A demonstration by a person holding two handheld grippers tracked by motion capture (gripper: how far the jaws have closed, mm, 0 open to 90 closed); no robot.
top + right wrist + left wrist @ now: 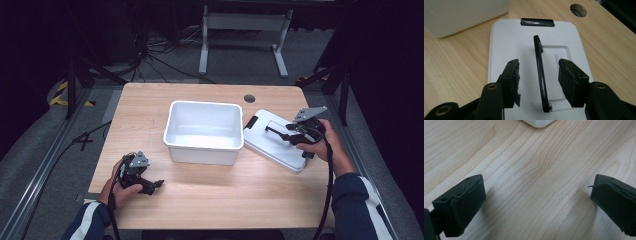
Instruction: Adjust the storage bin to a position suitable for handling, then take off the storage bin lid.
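Light wooden table (210,200) on grey carpet, with dark surroundings and a white metal stand (245,30) beyond the far edge.

White lid (506,42): lies flat on the table directly under and ahead of the right gripper (539,82). Its black handle (541,75) stands upright on edge between the two jaws, with clear space on either side; neither pad touches it. The jaws stand partly apart and hold nothing. A black latch (537,22) sits on the lid's edge farthest from this gripper. In the high view the right hand (327,142) holds the gripper over the lid's outer half.

White bin (202,131): open-topped, standing beside the lid on the side away from the right hand. Whether bin and lid touch cannot be told. In the right gripper view its wall is beyond the lid, to the upper left.

Round cable hole (578,10) in the tabletop: beyond the lid, past the latch end.

Left gripper (537,202): held low over bare wood by the left hand (122,187), well apart from the bin, jaws spread wide with nothing between them. A corner of the bin shows ahead of it.
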